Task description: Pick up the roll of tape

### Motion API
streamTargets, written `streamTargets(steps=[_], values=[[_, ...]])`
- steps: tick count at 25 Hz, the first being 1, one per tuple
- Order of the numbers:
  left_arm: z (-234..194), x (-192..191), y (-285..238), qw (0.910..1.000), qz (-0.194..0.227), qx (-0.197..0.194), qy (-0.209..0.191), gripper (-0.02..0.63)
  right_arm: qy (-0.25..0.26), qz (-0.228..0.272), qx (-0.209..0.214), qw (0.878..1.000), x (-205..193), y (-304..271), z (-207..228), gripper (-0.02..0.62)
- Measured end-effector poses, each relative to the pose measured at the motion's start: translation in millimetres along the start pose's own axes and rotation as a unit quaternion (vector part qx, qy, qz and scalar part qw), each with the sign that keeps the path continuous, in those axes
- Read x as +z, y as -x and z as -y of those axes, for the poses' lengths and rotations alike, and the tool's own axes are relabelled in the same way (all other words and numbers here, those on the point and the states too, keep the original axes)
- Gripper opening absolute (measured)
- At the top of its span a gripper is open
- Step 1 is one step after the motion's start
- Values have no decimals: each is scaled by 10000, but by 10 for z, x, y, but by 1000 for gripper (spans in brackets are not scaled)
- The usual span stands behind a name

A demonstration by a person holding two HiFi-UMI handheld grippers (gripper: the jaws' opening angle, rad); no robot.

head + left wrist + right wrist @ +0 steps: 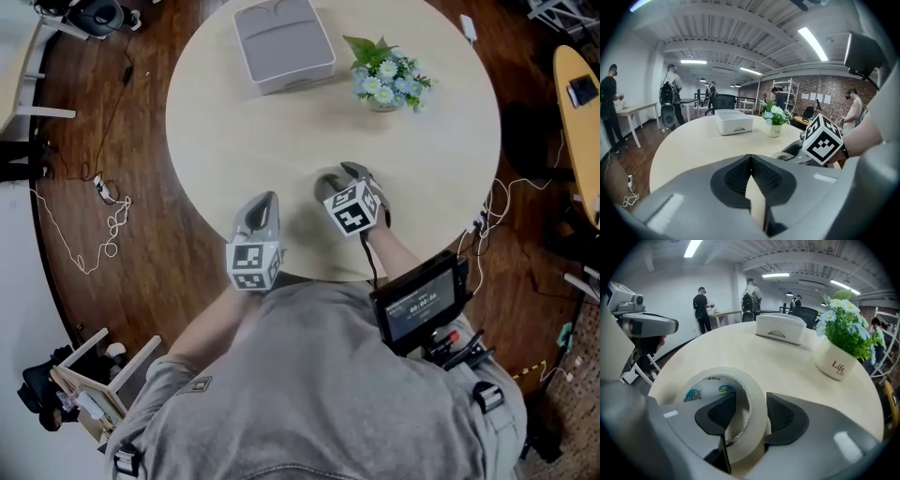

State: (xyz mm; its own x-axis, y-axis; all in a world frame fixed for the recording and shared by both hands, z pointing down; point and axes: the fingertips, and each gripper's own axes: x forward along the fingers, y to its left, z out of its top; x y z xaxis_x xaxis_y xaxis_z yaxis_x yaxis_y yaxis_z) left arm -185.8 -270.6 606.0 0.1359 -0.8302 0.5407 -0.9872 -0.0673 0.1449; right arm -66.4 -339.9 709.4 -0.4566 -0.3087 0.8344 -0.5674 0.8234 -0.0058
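Roll of tape (pixel 757 404) flat on the tabletop (pixel 281 141), near edge.
The right claw (pixel 751 408) stands wide astride the roll's wall, one jaw inside the ring, one outside. Just left, the left claw (pixel 751 161) is closed and empty. Flower pot (pixel 833 363) far right.

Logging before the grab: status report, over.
Left gripper shut, empty. Right gripper open, jaws straddling the tape roll wall; roll flat on the table. Flower pot, grey box far off.
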Motion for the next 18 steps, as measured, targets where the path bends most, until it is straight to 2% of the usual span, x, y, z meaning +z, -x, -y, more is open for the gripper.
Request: streamTargets(steps=[6,7,11,18], values=[[-59,-24,12,9999,-42,112,56,2,244,-50,151,9996,15,-12,-58,178],[-59,-22,7,9999,-38,114,60,2,274,-59,121,9995,13,-12,-55,152],[-38,20,-13,10000,15,68,32,2,235,-20,-32,9997,13,14,-28,138],[62,112,13,9998,128,-158,-91,2,85,525,-511,9973,140,308,39,127]])
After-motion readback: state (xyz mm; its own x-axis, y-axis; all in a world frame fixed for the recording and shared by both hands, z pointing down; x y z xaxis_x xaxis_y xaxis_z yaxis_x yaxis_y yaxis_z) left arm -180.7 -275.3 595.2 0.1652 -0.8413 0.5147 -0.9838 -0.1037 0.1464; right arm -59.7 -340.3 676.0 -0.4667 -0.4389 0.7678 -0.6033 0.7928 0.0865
